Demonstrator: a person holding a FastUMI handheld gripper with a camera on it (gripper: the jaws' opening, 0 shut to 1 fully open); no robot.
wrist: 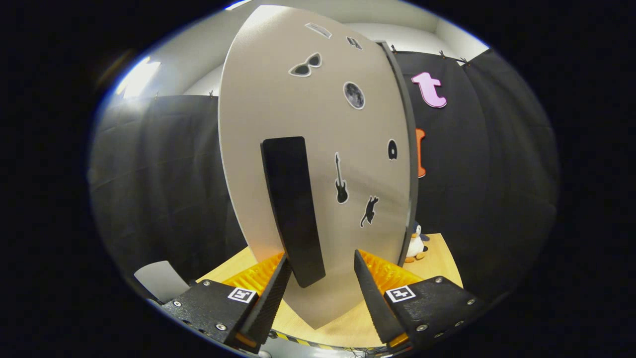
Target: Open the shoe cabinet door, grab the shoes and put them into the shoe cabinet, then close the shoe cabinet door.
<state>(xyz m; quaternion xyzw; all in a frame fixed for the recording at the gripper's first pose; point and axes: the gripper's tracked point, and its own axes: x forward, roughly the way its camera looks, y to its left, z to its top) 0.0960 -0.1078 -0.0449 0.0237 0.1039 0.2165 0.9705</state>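
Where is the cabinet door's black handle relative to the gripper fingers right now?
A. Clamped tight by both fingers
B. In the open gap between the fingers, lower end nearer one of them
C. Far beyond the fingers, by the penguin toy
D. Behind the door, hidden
B: the black handle hangs on the door with its lower end inside the open gripper, fingers apart, not pressing from both sides.

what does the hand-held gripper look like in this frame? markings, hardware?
The hand-held gripper has two long wedge-shaped fingers with ribbed inner faces. Each sits on a blocky mount with screws and a square black-and-white marker tag.
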